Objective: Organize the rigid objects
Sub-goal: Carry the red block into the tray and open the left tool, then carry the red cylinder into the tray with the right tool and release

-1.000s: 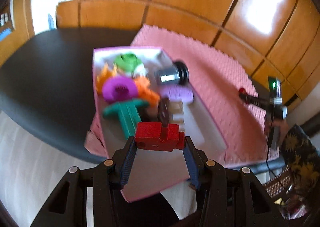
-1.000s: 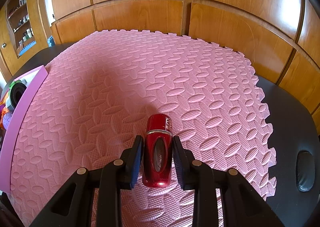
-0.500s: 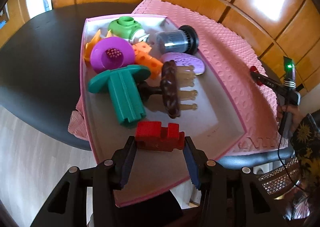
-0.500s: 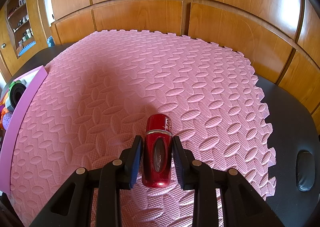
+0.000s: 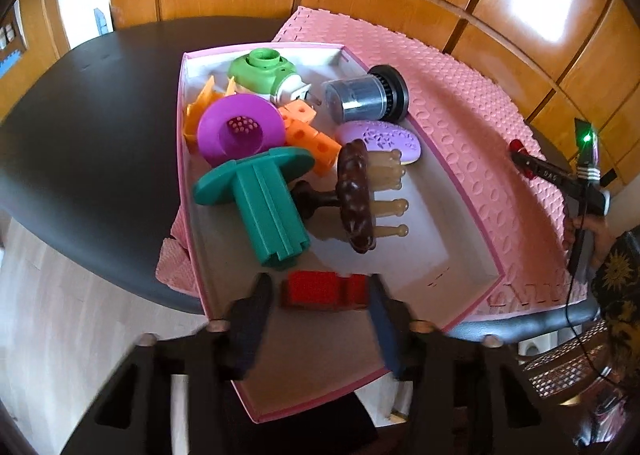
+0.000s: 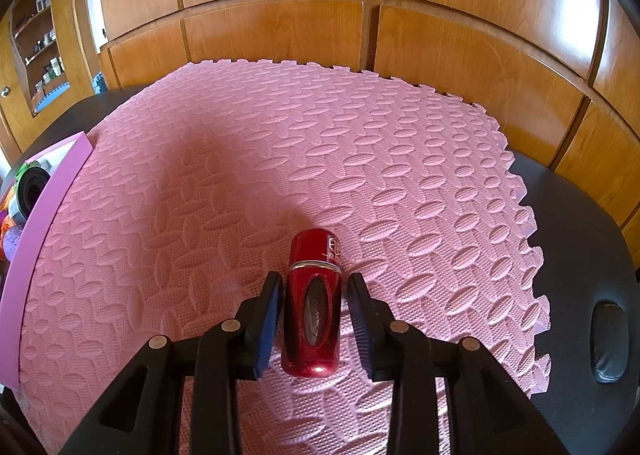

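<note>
Left tongs (image 5: 322, 309): jaws are closing per their motion, yet in the blurred left wrist view both pads stand clear of the red block (image 5: 324, 290), a gap on each side; it is not gripped.
Red block: lies between the left pads on the floor of the pink box (image 5: 468, 195), at the box's near end, just short of the teal peg (image 5: 264, 203). Its long axis runs across the jaws, pad to pad. Boxy, stepped top, matte red.
Box contents: purple funnel (image 5: 240, 129), green toy (image 5: 262, 71), orange pieces (image 5: 308, 133), brown brush (image 5: 356, 195), lilac oval (image 5: 380, 137) and grey cylinder (image 5: 366, 99) crowd the far end; the near end is bare apart from the block.
Right tongs (image 6: 314, 313): jaws opening; slim gaps show between both pads and the red bottle (image 6: 314, 303), so no hold.
Red bottle: lies on its side on the pink foam mat (image 6: 280, 159), toward the mat's near right part, well apart from the box at the mat's left edge. Long axis points straight away from the right tongs, cap end farthest. Glossy metallic red, silver band, dark oval window.
Turning relation: bottle lies along the right tongs' pointing line, directly between its pads; the right hand is far nearer to it than the left.
Table (image 6: 580, 223): dark, carrying mat and box.
</note>
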A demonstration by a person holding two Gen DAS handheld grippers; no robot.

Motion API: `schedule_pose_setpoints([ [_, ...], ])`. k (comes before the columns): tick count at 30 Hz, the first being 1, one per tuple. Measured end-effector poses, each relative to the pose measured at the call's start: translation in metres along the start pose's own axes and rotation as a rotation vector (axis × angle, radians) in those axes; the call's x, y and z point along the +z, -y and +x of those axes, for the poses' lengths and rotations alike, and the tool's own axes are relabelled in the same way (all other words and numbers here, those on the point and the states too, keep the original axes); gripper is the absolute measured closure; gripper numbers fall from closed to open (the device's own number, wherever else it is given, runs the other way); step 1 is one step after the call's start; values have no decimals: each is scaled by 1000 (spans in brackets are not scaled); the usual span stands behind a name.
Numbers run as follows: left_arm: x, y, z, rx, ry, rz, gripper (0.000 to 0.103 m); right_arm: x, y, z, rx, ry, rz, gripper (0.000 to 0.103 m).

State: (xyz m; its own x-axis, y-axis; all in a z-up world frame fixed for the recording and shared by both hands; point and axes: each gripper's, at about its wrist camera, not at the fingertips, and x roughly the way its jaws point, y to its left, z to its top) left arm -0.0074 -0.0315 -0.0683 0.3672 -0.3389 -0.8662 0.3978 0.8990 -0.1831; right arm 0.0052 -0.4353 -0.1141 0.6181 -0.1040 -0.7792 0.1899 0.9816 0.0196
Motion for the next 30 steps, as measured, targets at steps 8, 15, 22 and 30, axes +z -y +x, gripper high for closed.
schedule_pose_setpoints([
  [8,-1,3,-3,10,4,19,63,0,0,0,-7,-1,2,67],
  [15,8,0,2,82,65,2,63,0,-1,0,-14,-1,0,66],
  [22,1,-8,-7,25,53,-44,51,0,-1,0,-14,-2,0,66],
  [30,2,-1,-32,89,141,-30,41,1,-3,0,-32,-2,-25,67],
])
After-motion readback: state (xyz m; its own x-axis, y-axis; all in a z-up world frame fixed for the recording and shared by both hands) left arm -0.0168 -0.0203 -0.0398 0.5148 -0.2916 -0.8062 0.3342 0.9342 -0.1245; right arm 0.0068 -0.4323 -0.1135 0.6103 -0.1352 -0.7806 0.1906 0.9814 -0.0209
